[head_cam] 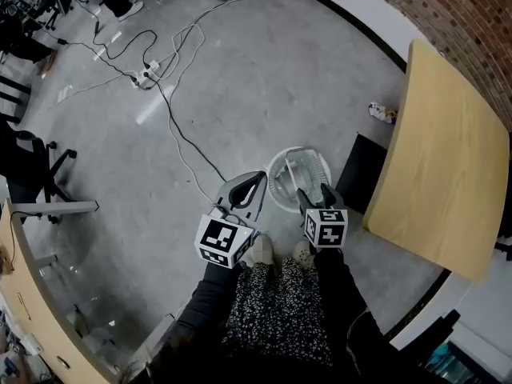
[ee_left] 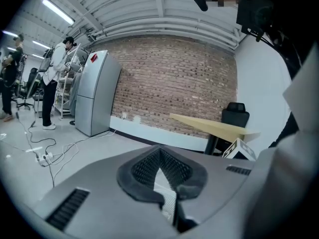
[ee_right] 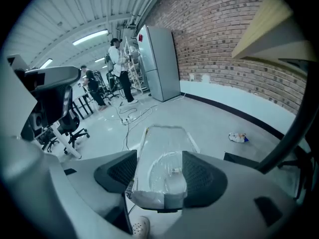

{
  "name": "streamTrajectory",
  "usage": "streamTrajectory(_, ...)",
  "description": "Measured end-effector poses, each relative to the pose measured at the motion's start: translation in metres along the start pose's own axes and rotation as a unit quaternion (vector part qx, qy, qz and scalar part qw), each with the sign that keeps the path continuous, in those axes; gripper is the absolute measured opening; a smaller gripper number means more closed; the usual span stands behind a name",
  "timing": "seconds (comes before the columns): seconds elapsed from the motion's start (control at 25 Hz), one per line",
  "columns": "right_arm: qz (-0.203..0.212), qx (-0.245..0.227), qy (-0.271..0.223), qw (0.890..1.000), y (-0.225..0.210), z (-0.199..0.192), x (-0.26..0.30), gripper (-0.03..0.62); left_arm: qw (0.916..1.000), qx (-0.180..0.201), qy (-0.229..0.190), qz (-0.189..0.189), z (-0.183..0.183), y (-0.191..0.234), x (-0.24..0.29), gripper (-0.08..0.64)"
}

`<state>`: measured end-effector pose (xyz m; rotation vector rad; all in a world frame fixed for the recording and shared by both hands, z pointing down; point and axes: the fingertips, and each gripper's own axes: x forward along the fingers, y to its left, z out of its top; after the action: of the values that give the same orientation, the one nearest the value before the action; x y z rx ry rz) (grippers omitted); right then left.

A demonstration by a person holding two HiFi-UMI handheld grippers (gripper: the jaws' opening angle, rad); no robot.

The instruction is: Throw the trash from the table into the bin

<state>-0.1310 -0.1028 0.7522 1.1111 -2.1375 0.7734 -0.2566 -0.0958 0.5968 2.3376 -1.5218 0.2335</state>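
My right gripper [head_cam: 314, 190] is shut on a clear plastic tray [head_cam: 302, 168] and holds it right above the white mesh bin [head_cam: 278, 189] on the floor. In the right gripper view the tray [ee_right: 164, 156] is pinched between the two dark pads and sticks out forward. My left gripper [head_cam: 254, 184] hangs just left of the bin, its fingertips meeting with nothing between them. In the left gripper view its pads [ee_left: 144, 171] touch at the tips, and white mesh shows through the small gap below. A crumpled wrapper [head_cam: 382, 113] lies on the floor past the table's far end.
The wooden table [head_cam: 440, 158] stands on the right, with a black chair [head_cam: 358, 170] tucked beside the bin. Cables and a power strip [head_cam: 146, 75] cross the grey floor on the left. Office chairs [head_cam: 36, 170] and people [ee_right: 118, 63] stand farther off, near a grey cabinet [ee_left: 94, 93].
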Motion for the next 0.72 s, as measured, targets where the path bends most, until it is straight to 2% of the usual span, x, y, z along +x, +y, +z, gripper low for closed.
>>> streamTrajectory(0.16,0.002,0.007,0.022,1.0,-0.009,-0.022,0.016,0.29,1.0,-0.006,0.006,0.001,-0.014,-0.002,0.004,0.005)
streamTrajectory(0.4,-0.005,-0.008,0.044,0.999,-0.018,-0.04,0.032,0.291,0.9998,-0.009,0.018,0.006,-0.032,-0.003,0.002,0.005)
streamTrajectory(0.56,0.009,-0.01,0.029,0.999,-0.011,-0.032,0.028,0.293,0.9998,-0.01,0.017,0.006,-0.029,-0.005,0.002,0.005)
streamTrajectory(0.72,0.018,-0.011,-0.004,1.0,-0.003,-0.006,0.013,0.291,0.9999,-0.006,0.008,0.003,-0.013,-0.009,0.006,0.005)
